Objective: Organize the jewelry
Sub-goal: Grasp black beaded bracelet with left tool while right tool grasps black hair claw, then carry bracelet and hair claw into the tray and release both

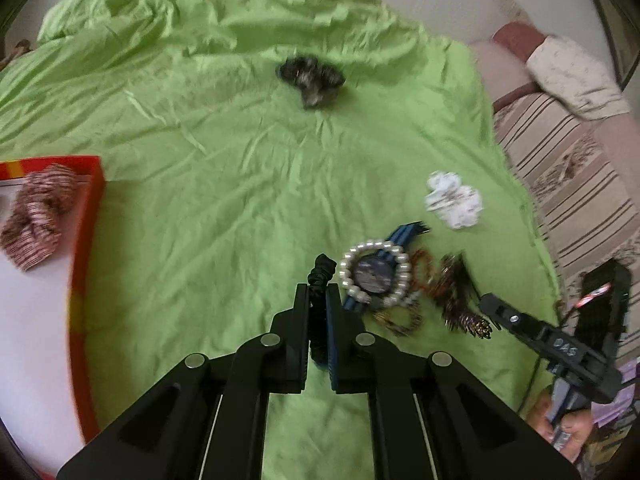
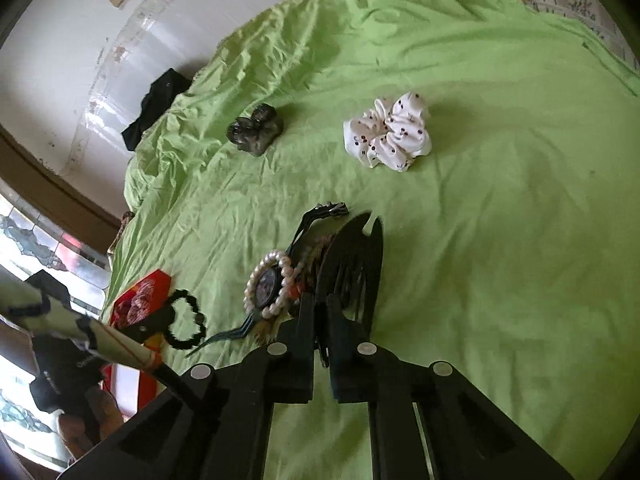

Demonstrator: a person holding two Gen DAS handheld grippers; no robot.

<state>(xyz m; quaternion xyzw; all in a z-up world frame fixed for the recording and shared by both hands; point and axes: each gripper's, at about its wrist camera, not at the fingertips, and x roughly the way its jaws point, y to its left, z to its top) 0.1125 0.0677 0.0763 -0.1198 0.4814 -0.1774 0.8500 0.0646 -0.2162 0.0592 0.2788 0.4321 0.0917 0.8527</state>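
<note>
On a bed spread with a green sheet, the left hand-held gripper is pinching a black beaded bracelet, its jaws pressed together on the loop just left of the jewelry heap. The right wrist view shows that same bracelet hanging free of the sheet. The right hand-held gripper is closing tight on what looks like a black claw clip on the far side of the heap, though blur is hiding exactly where the pads are biting.

Between the two, a pearl bracelet is ringing a blue-strapped watch, with amber and dark beaded strands tangled beside it. The red-rimmed box, already holding a pink striped scrunchie, is lying well to the heap's left.

Done well, each piece is probably coming straight up and clear before travelling, so that no neighbouring strand is snagging. The black bracelet seems nearest the box, and lowering it over the rim before releasing would be keeping it from rolling out.
</note>
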